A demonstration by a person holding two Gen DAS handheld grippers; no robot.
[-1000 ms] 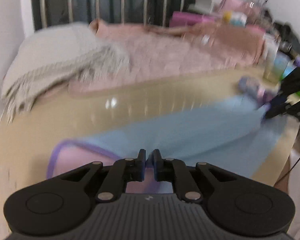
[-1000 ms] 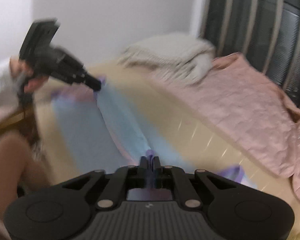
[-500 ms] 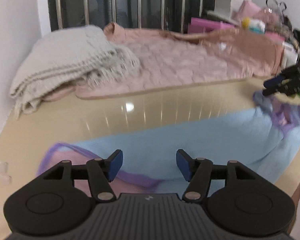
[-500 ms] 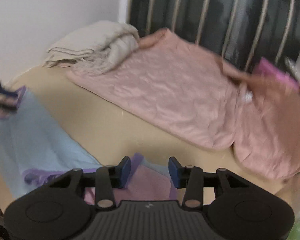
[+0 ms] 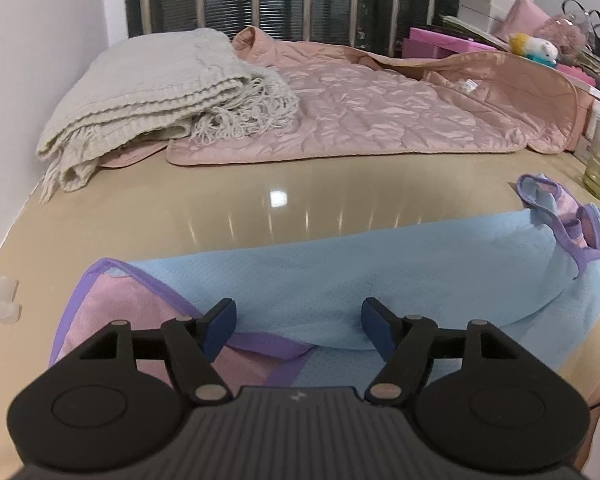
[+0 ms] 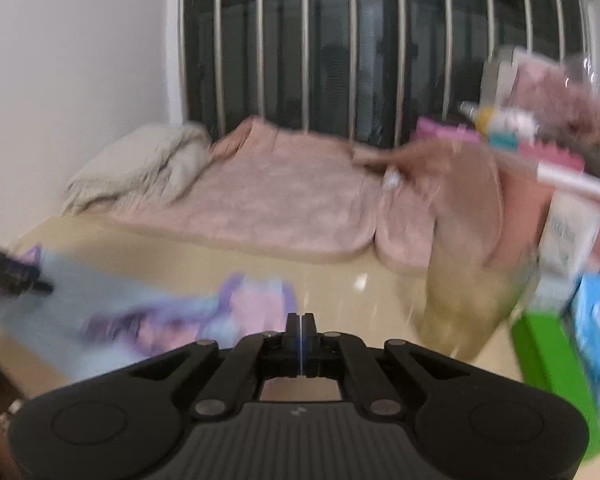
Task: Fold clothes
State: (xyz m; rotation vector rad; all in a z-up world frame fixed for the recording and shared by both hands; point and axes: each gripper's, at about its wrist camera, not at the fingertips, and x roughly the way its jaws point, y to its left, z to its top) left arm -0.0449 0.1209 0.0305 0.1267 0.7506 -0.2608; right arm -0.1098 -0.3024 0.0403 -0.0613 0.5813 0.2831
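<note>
Beige table (image 5: 148,216): bears everything. Pink quilt (image 5: 372,116) at 12 o'clock, grey fringed blanket (image 5: 152,92) at 10. Blue garment (image 5: 340,268), purple-trimmed, pink inside, lies flat near edge; long axis 8-to-2 o'clock, strap end toward 2. Left gripper (image 5: 296,322): fingers wide apart over garment. Right gripper (image 6: 301,326): fingers pressed together, nothing visible between; view blurred.

Both the left gripper (image 5: 298,326) and right gripper (image 6: 301,326) have matte black ribbed housings, round side discs, angular linkages with silver screws, a small pale logo and dark blue fingertip pads (image 5: 220,322).
</note>
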